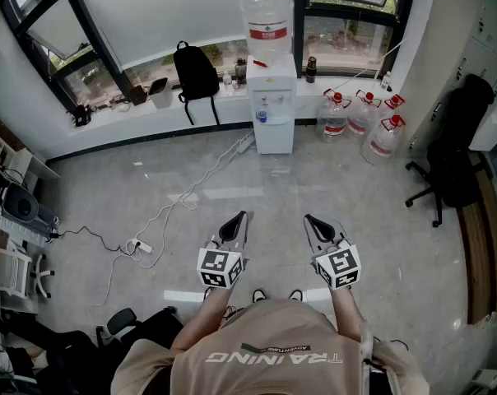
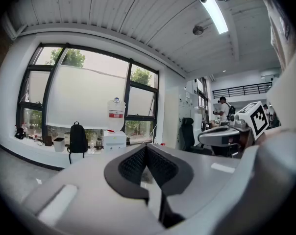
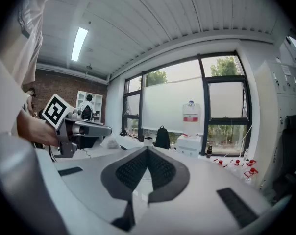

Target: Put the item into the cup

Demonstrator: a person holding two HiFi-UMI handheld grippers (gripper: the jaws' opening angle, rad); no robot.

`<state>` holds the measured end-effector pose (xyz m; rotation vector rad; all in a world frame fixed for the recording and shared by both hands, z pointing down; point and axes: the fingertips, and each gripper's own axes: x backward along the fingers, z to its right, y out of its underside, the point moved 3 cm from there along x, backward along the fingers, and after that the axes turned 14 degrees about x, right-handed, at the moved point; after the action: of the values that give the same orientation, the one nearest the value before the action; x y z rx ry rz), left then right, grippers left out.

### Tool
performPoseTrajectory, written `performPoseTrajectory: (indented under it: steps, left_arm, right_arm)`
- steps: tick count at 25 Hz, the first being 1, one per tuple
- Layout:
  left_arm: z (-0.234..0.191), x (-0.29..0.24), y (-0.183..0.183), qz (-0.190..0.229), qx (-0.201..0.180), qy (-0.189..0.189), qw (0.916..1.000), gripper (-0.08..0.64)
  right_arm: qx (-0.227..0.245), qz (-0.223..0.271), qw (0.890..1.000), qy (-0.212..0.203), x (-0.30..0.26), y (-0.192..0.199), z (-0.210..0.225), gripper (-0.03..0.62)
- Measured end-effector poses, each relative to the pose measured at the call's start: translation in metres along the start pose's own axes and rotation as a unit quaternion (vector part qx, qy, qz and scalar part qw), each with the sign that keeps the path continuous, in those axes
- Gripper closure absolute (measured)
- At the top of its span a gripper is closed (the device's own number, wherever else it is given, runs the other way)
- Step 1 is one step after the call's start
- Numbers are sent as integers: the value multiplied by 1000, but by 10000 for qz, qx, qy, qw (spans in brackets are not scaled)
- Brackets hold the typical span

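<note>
No cup and no item to go in it show in any view. In the head view my left gripper (image 1: 239, 218) and right gripper (image 1: 311, 220) are held side by side at waist height over the grey floor, pointing toward the windows. Each has its jaws closed tip to tip with nothing between them. The left gripper view shows its black pads (image 2: 133, 165) meeting at the tip, with the right gripper (image 2: 231, 133) off to the side. In the right gripper view the pads (image 3: 133, 170) also meet, and the left gripper (image 3: 77, 129) is at the left.
A white water dispenser (image 1: 271, 105) with a bottle on top stands by the window wall. A black backpack (image 1: 196, 71) leans on the sill, several water jugs (image 1: 362, 118) sit at the right, then a black office chair (image 1: 446, 167). A power strip and cables (image 1: 137, 245) lie at the left.
</note>
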<state>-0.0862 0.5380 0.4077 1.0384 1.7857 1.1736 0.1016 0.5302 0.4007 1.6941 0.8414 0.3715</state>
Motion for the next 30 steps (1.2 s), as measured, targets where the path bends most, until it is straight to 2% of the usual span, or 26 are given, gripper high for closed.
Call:
performPoseTrajectory:
  steps: [13,16,22,25,30]
  left_arm:
    - [-35,-27,-25,16,7,252,9997,554]
    - [-41,-29,-30,-34,-1,307,9995,554]
    - [-58,-37,-17,-193,-14,564,9982,554]
    - [-68,-43,-9,-277,94,502,9983,554]
    - [-103,-72,-15,-295,110,261,9992,554]
  right_arm:
    - [37,-111,9998,134,-40,-8,7,581]
    - [-47,-94,9995,290,-48,-11,11,581]
    - [-221,-180,9986,434,-64,2,4,581]
    - [-338,-290,9985,334,-73,12,2,581]
    - [-189,-320,9992,165,-106,19,23,581]
